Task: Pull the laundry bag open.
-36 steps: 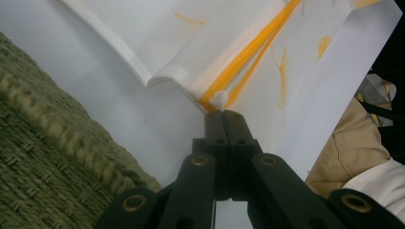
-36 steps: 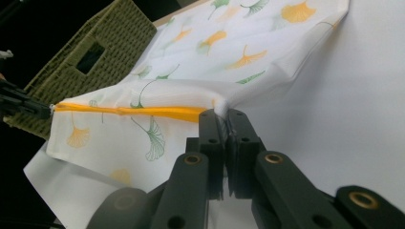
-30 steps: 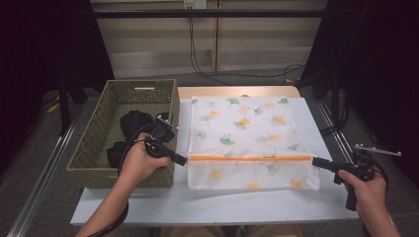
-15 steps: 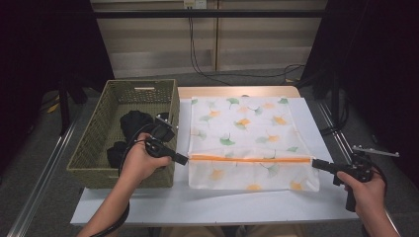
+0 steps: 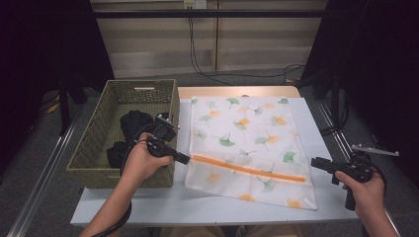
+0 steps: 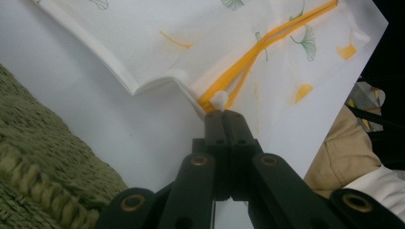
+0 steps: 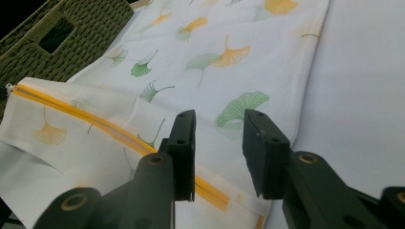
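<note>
— Left gripper [image 6: 224, 114]?
— Clamped tight on the zipper pull [image 6: 219, 100] of the ginkgo-print laundry bag [image 5: 247, 143], flat on the table [image 5: 326, 128] beside the wicker basket [image 5: 99, 143].
— Right gripper [image 7: 217, 143]?
— Jaws just parted, straddling the zipper's far end, gripping nothing.

Left hand-held gripper [image 6: 223, 116] is clamped shut; right hand-held gripper [image 7: 218, 125] has just been opening.

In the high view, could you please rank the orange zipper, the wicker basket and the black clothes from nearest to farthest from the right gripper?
From the right gripper:
1. Orange zipper, its end just left of the jaws, on the leaf-print bag.
2. Wicker basket, beyond the bag at the table's left side.
3. Black clothes, inside the basket.
</note>
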